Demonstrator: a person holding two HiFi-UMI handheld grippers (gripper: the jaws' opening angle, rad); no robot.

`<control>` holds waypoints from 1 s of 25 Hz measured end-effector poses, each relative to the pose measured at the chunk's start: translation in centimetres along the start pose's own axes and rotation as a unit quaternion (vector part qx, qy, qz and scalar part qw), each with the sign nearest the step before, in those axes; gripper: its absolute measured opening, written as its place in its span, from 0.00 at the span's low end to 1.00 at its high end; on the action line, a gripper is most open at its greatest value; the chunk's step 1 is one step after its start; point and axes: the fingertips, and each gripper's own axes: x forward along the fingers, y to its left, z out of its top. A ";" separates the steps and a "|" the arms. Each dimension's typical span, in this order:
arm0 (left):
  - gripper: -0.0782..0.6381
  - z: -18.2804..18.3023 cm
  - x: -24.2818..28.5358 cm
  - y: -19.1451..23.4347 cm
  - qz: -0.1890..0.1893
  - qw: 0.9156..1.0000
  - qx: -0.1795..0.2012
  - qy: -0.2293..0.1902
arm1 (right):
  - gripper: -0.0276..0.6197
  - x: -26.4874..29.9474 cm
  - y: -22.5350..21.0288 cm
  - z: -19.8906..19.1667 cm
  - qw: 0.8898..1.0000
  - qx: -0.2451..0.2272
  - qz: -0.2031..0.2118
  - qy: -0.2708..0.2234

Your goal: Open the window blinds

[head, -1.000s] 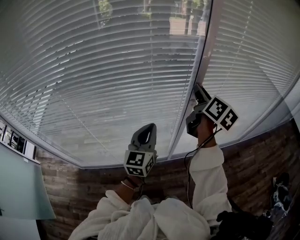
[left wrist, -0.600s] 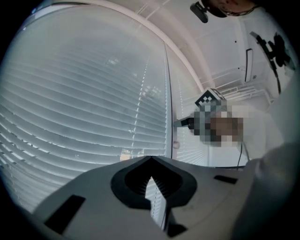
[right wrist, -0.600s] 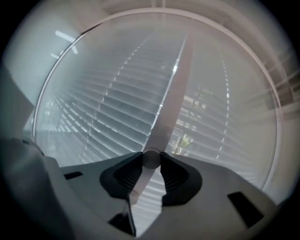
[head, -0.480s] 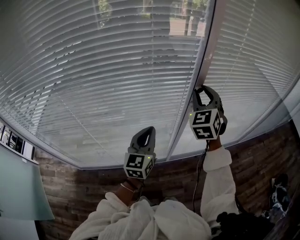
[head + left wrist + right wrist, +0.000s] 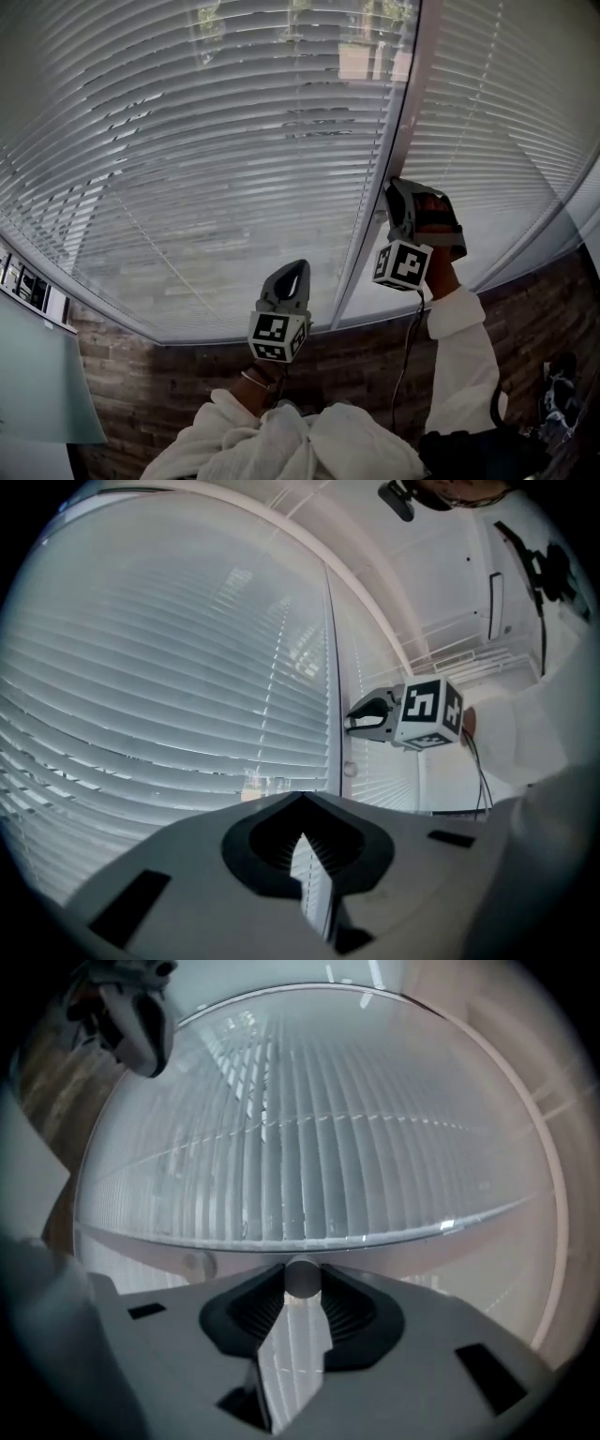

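The right gripper (image 5: 401, 195) is clamped on the tilt wand (image 5: 302, 1277) at the edge of the window blinds (image 5: 234, 141) — best twisted steadily, not tugged. The left gripper (image 5: 296, 268) hangs closed, empty.

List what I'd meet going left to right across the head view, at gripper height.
Left blind → left gripper → window divider → right gripper, shut on the tilt wand → right blind.

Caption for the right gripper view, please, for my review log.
Right gripper shut on the thin wand of the window blinds, whose white slats fill the view behind.
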 end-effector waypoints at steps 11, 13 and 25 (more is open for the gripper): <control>0.10 0.0 0.7 -1.3 -0.004 1.000 0.002 0.001 | 0.24 0.0 0.8 0.1 0.986 -0.168 -0.018 0.008; 0.10 -0.1 0.7 -1.2 -0.003 1.000 0.004 0.002 | 0.24 0.1 0.8 0.1 0.988 -0.151 -0.023 0.013; 0.10 -0.3 0.5 -2.2 -0.014 1.000 0.006 0.006 | 0.24 0.1 0.5 -0.3 0.977 -0.208 -0.050 0.008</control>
